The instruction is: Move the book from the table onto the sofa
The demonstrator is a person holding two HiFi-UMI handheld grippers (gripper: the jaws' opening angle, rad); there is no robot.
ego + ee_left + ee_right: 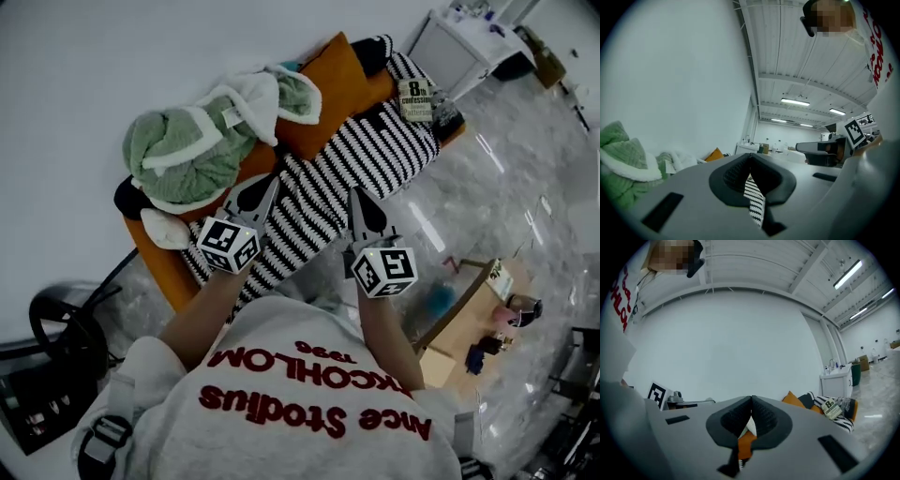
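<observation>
Lying on the black-and-white striped blanket (361, 155) at the far end of the sofa (155, 262): one book (415, 99), pale cover with dark print, face up, beside an orange cushion (328, 84). At the sofa's near end: a green blanket (183, 150) with white lining, heaped. Left tool (270, 185): jaws pressed together, nothing gripped; its own view shows only a strip of the striped blanket through the gap below the tips. Right tool (356, 193): jaws likewise closed and empty, with orange upholstery visible behind them. Both tools are held level above the striped blanket at mid-sofa, side by side, well apart from the book. To the right on the floor: a low wooden counter (466, 305) bearing small items too small to identify.
</observation>
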